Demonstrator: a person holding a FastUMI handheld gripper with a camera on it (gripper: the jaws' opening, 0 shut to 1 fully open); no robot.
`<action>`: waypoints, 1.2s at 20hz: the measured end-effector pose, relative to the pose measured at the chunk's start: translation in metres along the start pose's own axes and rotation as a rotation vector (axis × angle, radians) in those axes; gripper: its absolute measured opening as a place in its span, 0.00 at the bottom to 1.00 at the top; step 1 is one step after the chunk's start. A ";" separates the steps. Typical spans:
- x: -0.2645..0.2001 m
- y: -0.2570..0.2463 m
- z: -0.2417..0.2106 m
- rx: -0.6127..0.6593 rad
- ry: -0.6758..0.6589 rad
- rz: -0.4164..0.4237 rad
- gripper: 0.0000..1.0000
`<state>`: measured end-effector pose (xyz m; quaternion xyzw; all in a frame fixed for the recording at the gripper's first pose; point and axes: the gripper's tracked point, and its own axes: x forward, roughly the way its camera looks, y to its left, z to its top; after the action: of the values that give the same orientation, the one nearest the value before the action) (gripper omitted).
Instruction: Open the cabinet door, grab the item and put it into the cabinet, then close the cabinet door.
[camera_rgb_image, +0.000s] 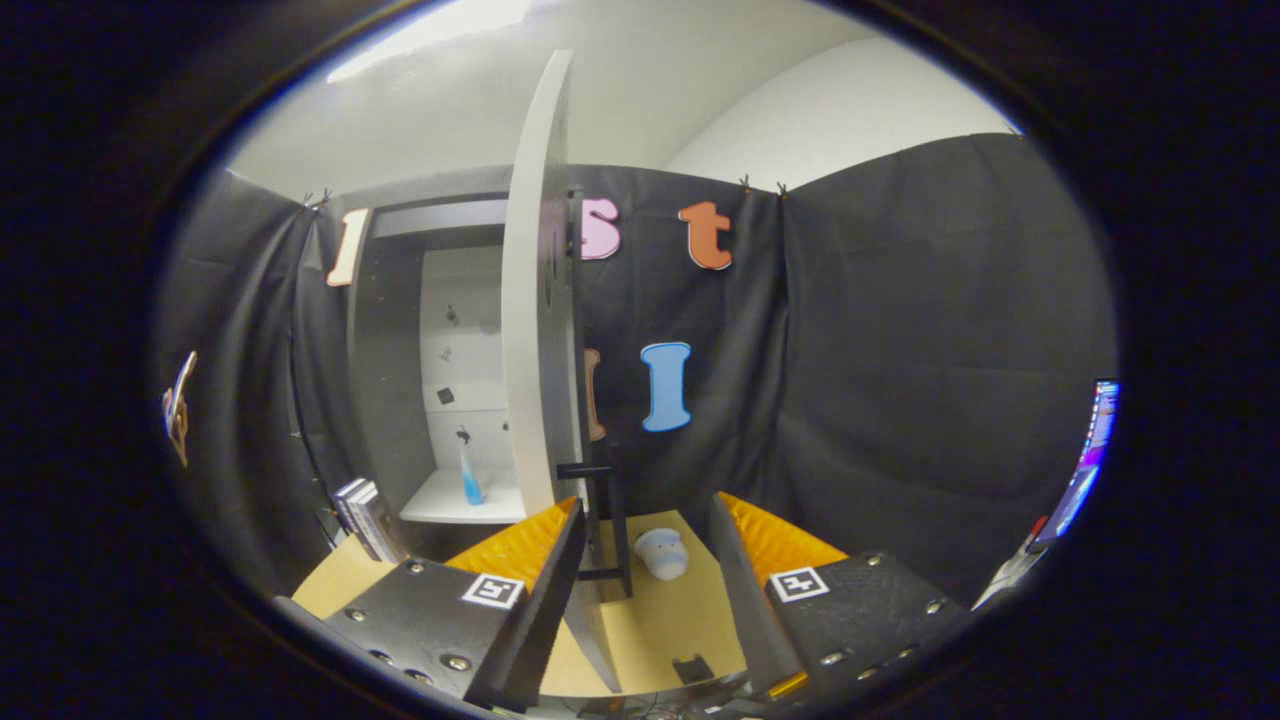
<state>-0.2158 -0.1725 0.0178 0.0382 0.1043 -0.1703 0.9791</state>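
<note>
White, flat and smooth, the cabinet door (537, 300) stands swung open, edge-on, its lower edge reaching down between the 2 fingers. Gripper (645, 600) released: fingers spread wide, pressing on nothing. Item (663, 553), a small rounded pale plush shape, rests on the tan tabletop (680, 620) just ahead of the fingers. Inside the cabinet (440, 380), a slim blue bottle (471, 482) stands upright on the white shelf.

Books (365, 515) by cabinet, maybe laptop (1085, 465) far right.

Recording booth: black cloth walls (900, 350), cabinet (400, 350), monitor (1090, 450).
</note>
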 end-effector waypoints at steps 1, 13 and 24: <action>-0.001 0.003 0.000 0.004 -0.001 0.006 0.75; 0.006 0.073 -0.005 0.030 0.010 0.194 0.75; 0.029 0.153 -0.012 0.125 0.035 0.405 0.75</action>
<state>-0.1393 -0.0368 0.0056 0.1220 0.1006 0.0246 0.9871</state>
